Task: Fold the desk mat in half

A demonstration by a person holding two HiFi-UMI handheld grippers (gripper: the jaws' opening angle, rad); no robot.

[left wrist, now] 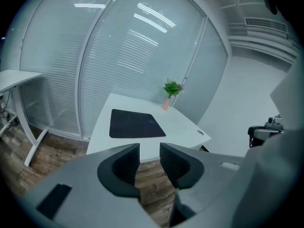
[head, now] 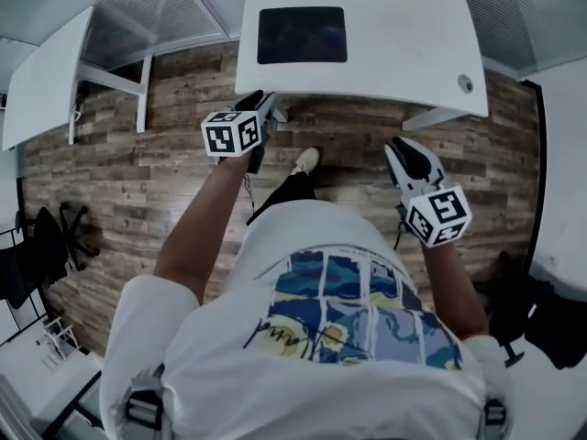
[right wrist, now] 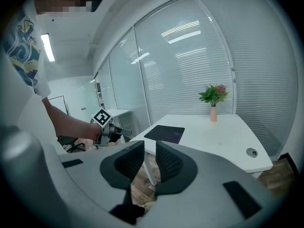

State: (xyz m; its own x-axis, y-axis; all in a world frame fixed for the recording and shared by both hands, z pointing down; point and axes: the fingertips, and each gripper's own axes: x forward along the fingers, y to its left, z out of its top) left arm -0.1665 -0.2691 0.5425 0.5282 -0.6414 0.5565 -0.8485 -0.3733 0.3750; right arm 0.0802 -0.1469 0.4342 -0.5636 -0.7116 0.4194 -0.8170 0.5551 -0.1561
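The dark desk mat (head: 302, 35) lies flat and unfolded on the white table (head: 385, 53), toward its left side. It also shows ahead in the left gripper view (left wrist: 135, 124) and the right gripper view (right wrist: 165, 133). Both grippers hang over the wooden floor, short of the table's near edge. My left gripper (head: 264, 106) is close to the table's left corner; its jaws (left wrist: 149, 152) stand open with nothing between them. My right gripper (head: 408, 157) is lower and further from the table. Its jaws (right wrist: 149, 150) show a narrow gap and hold nothing.
A pink vase with a green plant (right wrist: 213, 102) stands at the table's far edge. A round cable hole (head: 466, 83) sits near the right corner. Another white table (head: 46, 76) and a black chair (head: 55, 236) are at the left. Glass walls with blinds ring the room.
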